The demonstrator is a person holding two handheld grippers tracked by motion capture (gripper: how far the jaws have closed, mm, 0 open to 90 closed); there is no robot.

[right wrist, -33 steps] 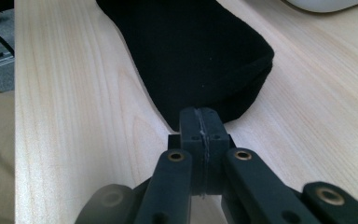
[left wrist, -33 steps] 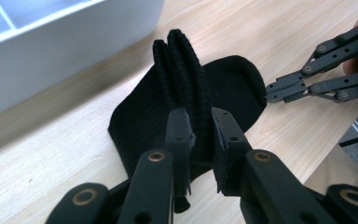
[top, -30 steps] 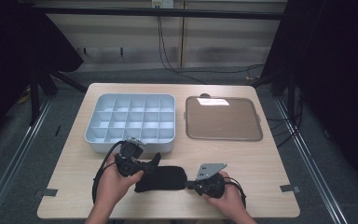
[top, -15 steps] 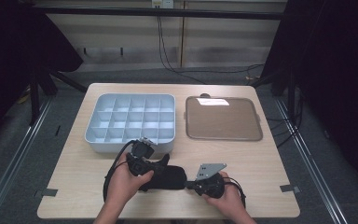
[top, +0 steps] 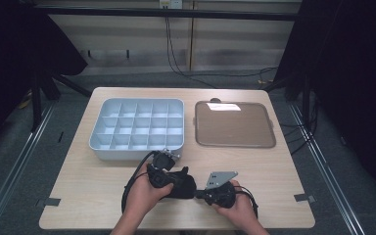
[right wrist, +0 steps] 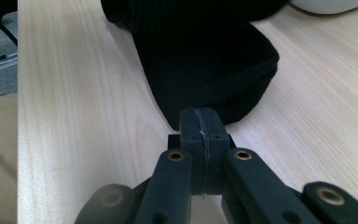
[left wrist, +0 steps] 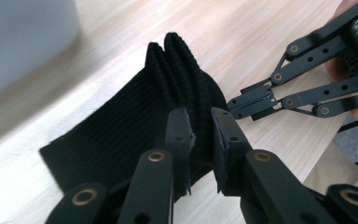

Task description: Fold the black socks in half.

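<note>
A black ribbed knitted cloth (top: 188,186) lies on the wooden table (top: 274,186) near its front edge, between the two hands. My left gripper (top: 178,177) holds a raised fold of the cloth (left wrist: 121,126) between its jaws, shut on it (left wrist: 201,140). From the other side my right gripper (top: 199,195) is shut on the cloth's near edge (right wrist: 199,122); the cloth (right wrist: 205,65) bulges just beyond its tips. The right gripper's jaws (left wrist: 237,103) also appear in the left gripper view, touching the cloth's edge.
A light grey tray (top: 137,147) with several empty compartments stands just behind the left hand. A flat brown tray (top: 235,125) sits to its right. The table's front edge runs right below both hands.
My left gripper has moved right toward the right gripper, carrying one end of the cloth over itself, so the cloth now lies shorter and bunched. The right gripper has stayed in place.
</note>
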